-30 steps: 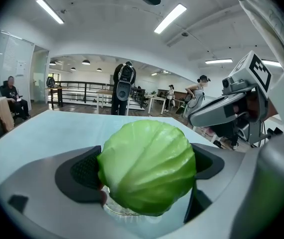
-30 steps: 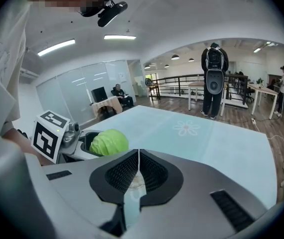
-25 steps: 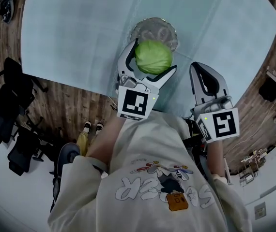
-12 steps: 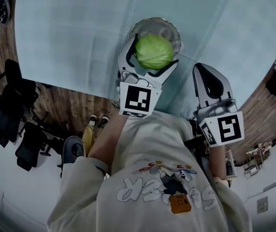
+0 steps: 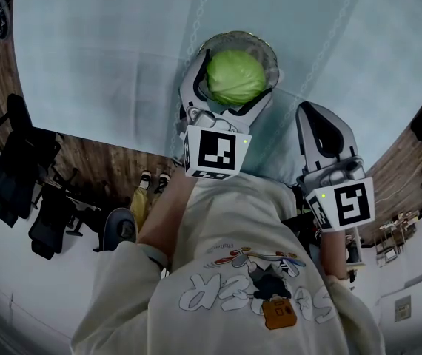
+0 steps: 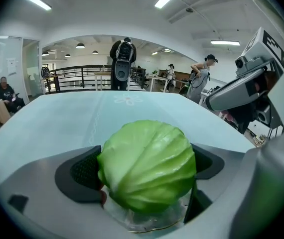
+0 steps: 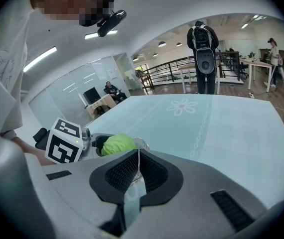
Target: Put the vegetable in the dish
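Both left gripper (image 5: 233, 76) jaws clamp the cabbage (image 6: 147, 171) over the dish (image 5: 267, 49).

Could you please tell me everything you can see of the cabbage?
The cabbage is a round, pale green head with tightly wrapped, ribbed leaves, apparently whole. The left gripper holds it between its jaws, one dark pad against each side. It is directly over the clear glass dish; whether it rests in it is unclear.
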A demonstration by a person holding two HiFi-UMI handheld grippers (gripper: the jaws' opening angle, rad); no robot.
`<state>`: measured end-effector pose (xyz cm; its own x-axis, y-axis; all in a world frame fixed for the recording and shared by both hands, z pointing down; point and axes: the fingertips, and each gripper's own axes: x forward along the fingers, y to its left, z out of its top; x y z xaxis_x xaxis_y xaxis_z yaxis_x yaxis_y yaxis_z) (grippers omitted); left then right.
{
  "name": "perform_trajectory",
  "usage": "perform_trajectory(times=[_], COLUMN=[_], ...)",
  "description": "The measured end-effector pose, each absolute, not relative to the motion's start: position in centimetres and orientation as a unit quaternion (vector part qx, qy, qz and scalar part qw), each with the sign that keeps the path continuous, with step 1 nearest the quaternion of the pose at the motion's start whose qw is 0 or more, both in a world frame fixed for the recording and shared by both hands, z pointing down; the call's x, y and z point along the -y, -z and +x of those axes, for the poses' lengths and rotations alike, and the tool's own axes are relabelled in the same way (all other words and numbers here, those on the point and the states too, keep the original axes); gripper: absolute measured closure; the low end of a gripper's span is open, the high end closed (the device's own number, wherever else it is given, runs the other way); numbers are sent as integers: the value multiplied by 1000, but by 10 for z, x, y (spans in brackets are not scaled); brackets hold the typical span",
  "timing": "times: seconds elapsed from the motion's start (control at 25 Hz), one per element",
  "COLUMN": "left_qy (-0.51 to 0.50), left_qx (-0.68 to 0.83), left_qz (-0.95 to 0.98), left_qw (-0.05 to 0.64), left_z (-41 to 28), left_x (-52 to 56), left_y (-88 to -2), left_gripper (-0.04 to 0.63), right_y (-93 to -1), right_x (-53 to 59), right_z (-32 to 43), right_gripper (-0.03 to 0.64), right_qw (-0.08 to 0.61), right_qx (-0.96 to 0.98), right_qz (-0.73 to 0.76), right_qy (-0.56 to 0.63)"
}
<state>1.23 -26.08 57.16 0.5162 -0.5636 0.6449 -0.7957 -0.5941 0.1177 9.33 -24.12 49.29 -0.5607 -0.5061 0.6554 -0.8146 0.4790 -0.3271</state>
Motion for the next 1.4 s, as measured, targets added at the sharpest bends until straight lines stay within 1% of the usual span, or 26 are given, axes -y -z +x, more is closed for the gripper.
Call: perform_trajectory(times=[0.12, 0.28, 0.52, 0.6, 0.72, 1.0, 1.04, 1.08, 1.32, 1.4], left_qy=[-305, -347, -383, -376, -352, -348, -341, -331, -313, -309], left_qx=[395, 386, 375, 383, 386, 392, 396, 400, 415, 419], left_qz=[844, 830, 824, 825, 831, 832, 833, 833, 836, 835], left_qw=[196, 207, 186, 178, 190, 182, 186, 191, 178, 176], left_z=[14, 14, 17, 18, 22, 16, 15, 13, 6, 3], left_x=[262, 258, 253, 256, 258, 251, 250, 249, 240, 236], left_y=[-579, -599, -608, -602, -591, -578, -574, -571, -550, -543], left_gripper=[52, 52, 51, 51, 52, 54, 78, 121, 261, 336], right_y=[-494, -494, -491, -488, -484, -470, -469, -467, -451, -445], right_x=[243, 244, 241, 241, 241, 238, 236, 235, 227, 223], right_z=[93, 94, 94, 93, 92, 88, 87, 87, 83, 82], right_gripper=[588, 588, 588, 588, 588, 588, 588, 588, 588, 588], right_qw=[244, 244, 241, 239, 238, 232, 231, 230, 223, 221], right_qx=[824, 823, 823, 825, 828, 833, 833, 833, 841, 843], right_qz=[401, 403, 405, 405, 404, 404, 404, 404, 406, 406], right_qy=[-319, -318, -316, -312, -308, -299, -300, -300, -281, -273])
